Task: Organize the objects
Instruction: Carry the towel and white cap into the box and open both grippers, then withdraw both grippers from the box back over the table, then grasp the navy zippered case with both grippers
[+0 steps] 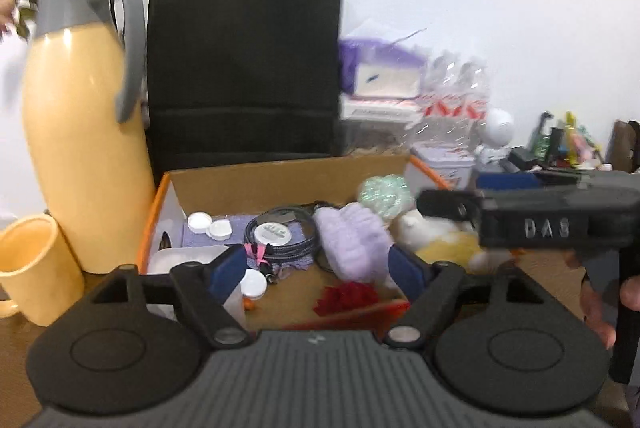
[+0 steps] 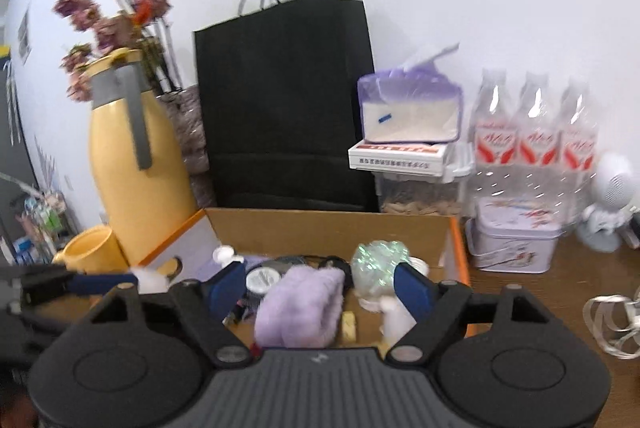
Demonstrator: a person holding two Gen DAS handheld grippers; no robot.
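Nearest us, our left gripper [image 1: 319,270] stands with its blue pads wide apart and nothing between them, just short of the near edge of the cardboard box [image 1: 280,176]. Our right gripper [image 2: 320,286] is likewise spread and empty, hovering over the box's near side. No earlier view is given, so we report only this stance.

Inside the box we see a lilac fluffy cloth [image 2: 300,304] near the middle, a coiled dark cable [image 1: 280,236] to its left, white caps [image 1: 208,224] at the far left, and a shiny iridescent ball [image 2: 378,262] at the right. A red scrap [image 1: 346,296] lies at the near edge.

Left of the box stand a yellow jug [image 1: 84,156] and a yellow mug [image 1: 36,264]; behind it, a black paper bag [image 2: 280,100].
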